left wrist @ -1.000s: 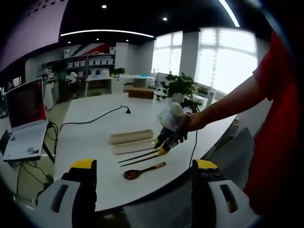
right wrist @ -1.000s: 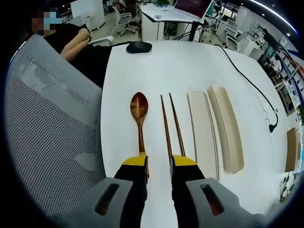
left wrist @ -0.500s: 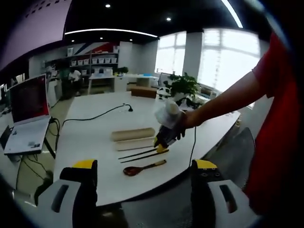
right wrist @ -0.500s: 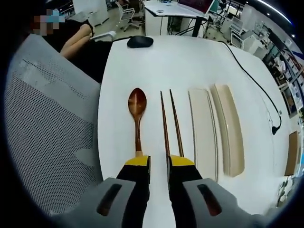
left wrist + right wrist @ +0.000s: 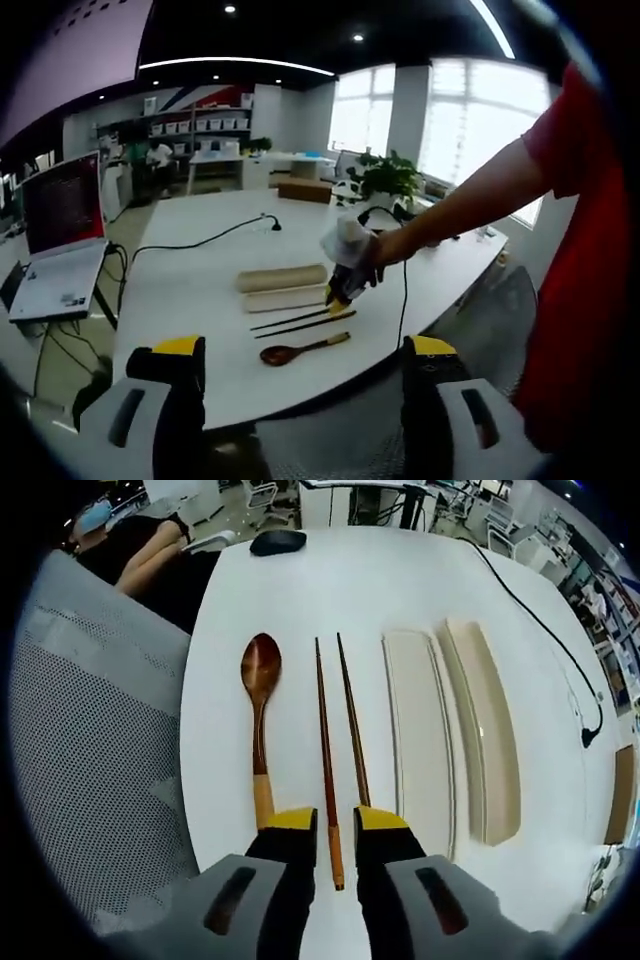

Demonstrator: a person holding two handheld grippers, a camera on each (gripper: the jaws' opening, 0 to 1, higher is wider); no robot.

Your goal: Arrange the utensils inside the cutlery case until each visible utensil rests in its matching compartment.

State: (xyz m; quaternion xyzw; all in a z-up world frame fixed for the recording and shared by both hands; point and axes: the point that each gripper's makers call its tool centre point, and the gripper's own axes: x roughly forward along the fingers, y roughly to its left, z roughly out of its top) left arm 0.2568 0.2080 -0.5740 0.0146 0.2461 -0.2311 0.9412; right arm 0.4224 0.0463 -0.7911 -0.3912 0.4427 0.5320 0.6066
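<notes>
The right gripper (image 5: 333,830) has slid sideways since a moment ago: its yellow-tipped jaws, which straddled the gap between spoon and chopsticks, now flank the near end of the left chopstick (image 5: 326,770), narrowly parted and not visibly pinching it. The right chopstick (image 5: 352,725) runs under the right jaw tip. Both are slim, dark, glossy wood. Just left lies the wooden spoon (image 5: 259,710), with its oval bowl reddish-brown and its handle end paler. To the right sit the cutlery case (image 5: 413,740), a long cream tray, and its rounded lid (image 5: 484,740), side by side on the smooth white table (image 5: 330,590). A black mouse (image 5: 277,542) rests at the far edge. The left gripper (image 5: 305,360) hangs wide open, well back. No writing is readable.
</notes>
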